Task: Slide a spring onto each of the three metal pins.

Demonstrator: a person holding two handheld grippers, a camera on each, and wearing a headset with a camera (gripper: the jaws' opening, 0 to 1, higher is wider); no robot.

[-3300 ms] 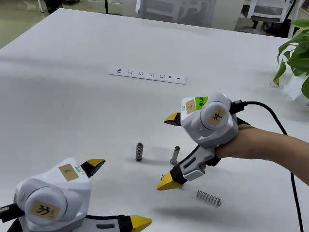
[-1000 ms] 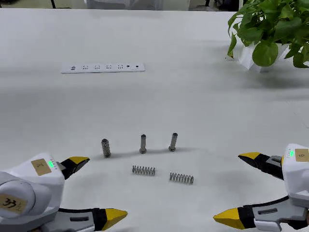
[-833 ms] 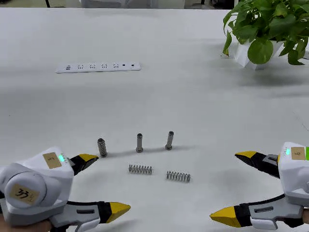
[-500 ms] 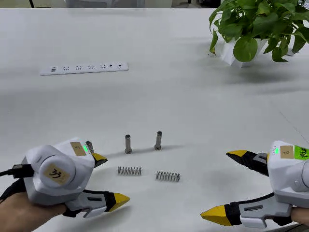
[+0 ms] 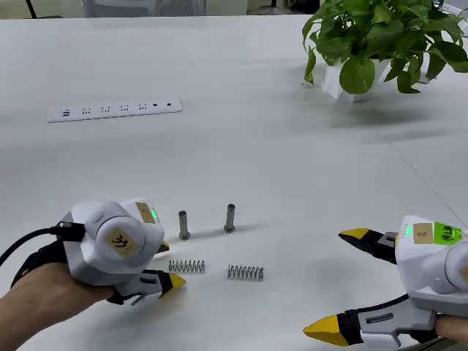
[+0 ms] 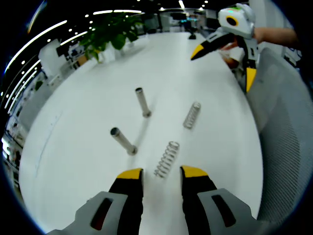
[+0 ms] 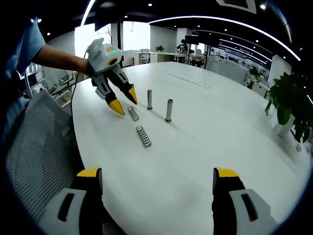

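Note:
Two bare metal pins (image 5: pixel 183 225) (image 5: pixel 230 218) stand upright on the white table (image 5: pixel 241 146). Two loose springs lie in front of them. The left spring (image 5: pixel 186 266) (image 6: pixel 166 159) lies just ahead of my left gripper (image 5: pixel 169 265) (image 6: pixel 161 173), whose jaws stand open, a narrow gap apart, on either side of its near end. The right spring (image 5: pixel 245 273) (image 7: pixel 143 135) lies apart from both grippers. My right gripper (image 5: pixel 338 281) (image 7: pixel 157 172) hovers wide open at the table's near right with nothing in it. The left gripper's body hides the spot left of the pins.
A white power strip (image 5: pixel 115 110) lies at the far left. A potted green plant (image 5: pixel 373 36) stands at the far right. A mesh chair (image 7: pixel 39 147) stands by the table's near edge. A black cable (image 5: pixel 25 241) trails from the left gripper.
My left gripper has moved forward and right to the left spring, its jaws drawn closer together, and now covers the spring-bearing pin. The right gripper has stayed put. The head camera has shifted.

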